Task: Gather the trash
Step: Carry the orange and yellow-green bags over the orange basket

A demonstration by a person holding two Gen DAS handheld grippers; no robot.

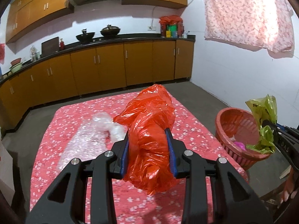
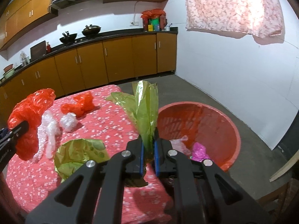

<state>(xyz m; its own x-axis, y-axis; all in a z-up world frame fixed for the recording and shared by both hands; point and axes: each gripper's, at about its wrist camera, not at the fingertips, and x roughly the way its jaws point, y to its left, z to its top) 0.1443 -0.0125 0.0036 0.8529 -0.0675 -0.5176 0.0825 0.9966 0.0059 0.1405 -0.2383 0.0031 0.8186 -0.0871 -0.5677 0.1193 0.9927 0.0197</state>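
Left wrist view: the left gripper (image 1: 149,149) fills the lower frame, its jaws clamped on a crumpled orange plastic bag (image 1: 149,136) that bulges above and below the blue pads. The bag hides much of the counter (image 1: 190,130) behind it, which wears a red cloth with small white flowers. To the left of the bag, clear bubble wrap (image 1: 104,130) lies on the cloth, blurred and hard to outline. At the right edge, the right gripper (image 1: 271,130) is partly cut off, pinching a crinkled green plastic wrapper (image 1: 263,115) in front of a red plastic basket (image 1: 231,123) that sits beside the counter. Small pink and white scraps lie in the basket, too small to identify.

Right wrist view: the right gripper (image 2: 148,149) has its jaws closed tight on the green plastic wrapper (image 2: 145,110), which stands up like a leaf. Another green wrapper (image 2: 78,153) lies on the counter (image 2: 115,123), partly hidden by the gripper body. The red plastic basket (image 2: 231,123) holds a magenta scrap (image 2: 200,151). At the left edge, the left gripper (image 2: 22,126), mostly cut off, holds the orange plastic bag (image 2: 29,117). A second orange bag (image 2: 80,104) and a clear plastic ball (image 2: 68,124) rest on the cloth.
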